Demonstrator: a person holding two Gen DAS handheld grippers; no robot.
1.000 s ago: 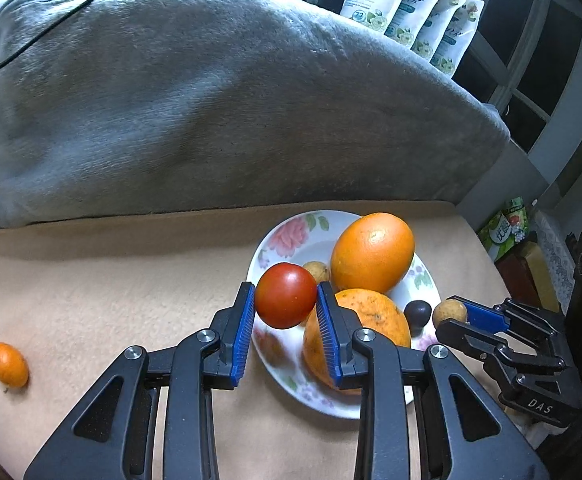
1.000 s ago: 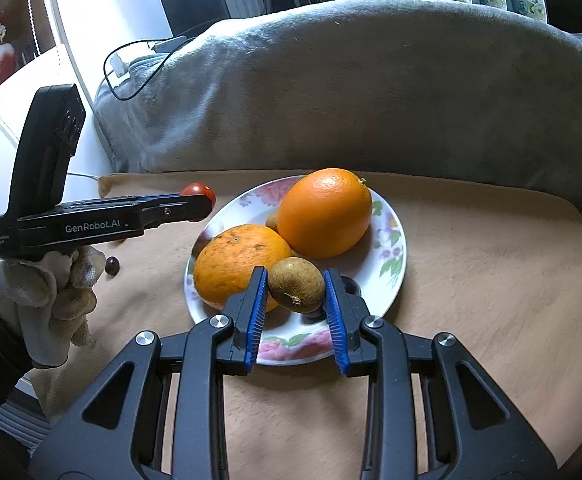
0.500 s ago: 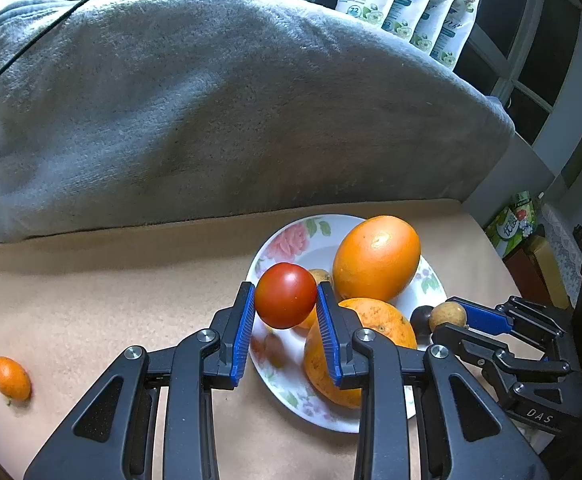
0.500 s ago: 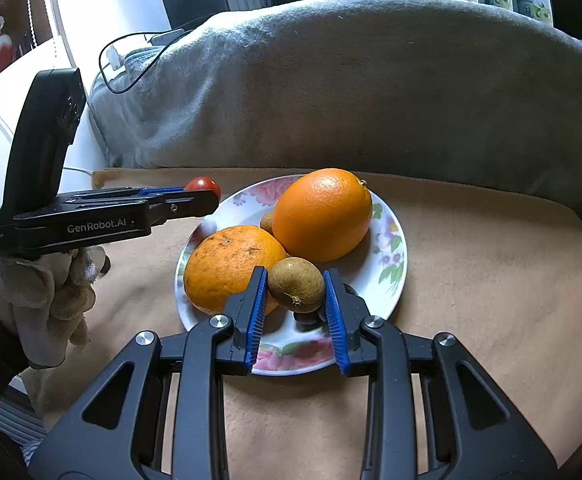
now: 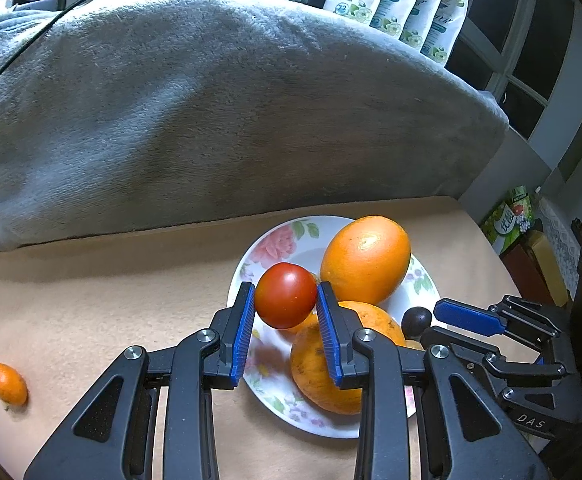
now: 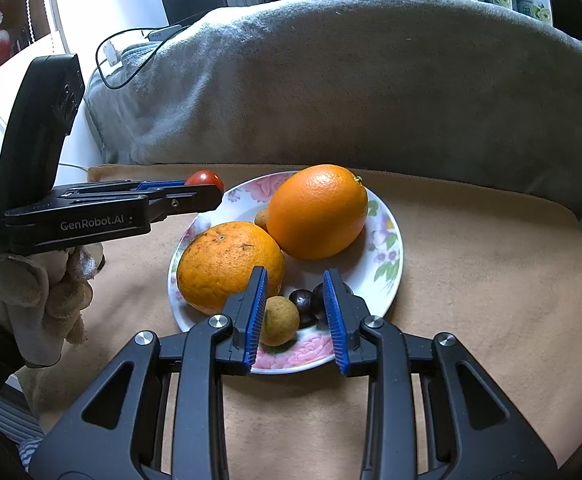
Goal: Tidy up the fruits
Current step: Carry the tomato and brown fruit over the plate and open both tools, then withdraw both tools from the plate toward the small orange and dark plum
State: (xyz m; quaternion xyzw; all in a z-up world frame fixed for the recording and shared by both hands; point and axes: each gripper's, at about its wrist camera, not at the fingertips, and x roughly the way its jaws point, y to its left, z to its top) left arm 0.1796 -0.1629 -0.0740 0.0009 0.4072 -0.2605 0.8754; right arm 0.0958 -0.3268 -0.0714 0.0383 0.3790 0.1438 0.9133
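Note:
My left gripper [image 5: 286,300] is shut on a red tomato [image 5: 286,295] and holds it above the near-left rim of a floral plate [image 5: 275,240]. The tomato also shows in the right wrist view [image 6: 205,178]. The plate [image 6: 387,248] holds two large oranges [image 6: 318,211] [image 6: 230,266], a small brownish-yellow fruit [image 6: 279,320] and dark small fruits [image 6: 301,300]. My right gripper [image 6: 295,280] is open over the plate's near rim, with the brownish fruit lying on the plate between its fingers. A small orange kumquat [image 5: 8,384] lies on the tan cloth at far left.
A grey blanket-covered backrest [image 5: 211,112] rises behind the tan surface [image 6: 491,280]. White pouches [image 5: 395,4] stand behind it. A black cable [image 6: 131,60] lies on the blanket. Boxes [image 5: 511,220] sit off the right edge.
My right gripper has opened and the brownish fruit now lies on the plate. My left gripper has carried the tomato further over the plate.

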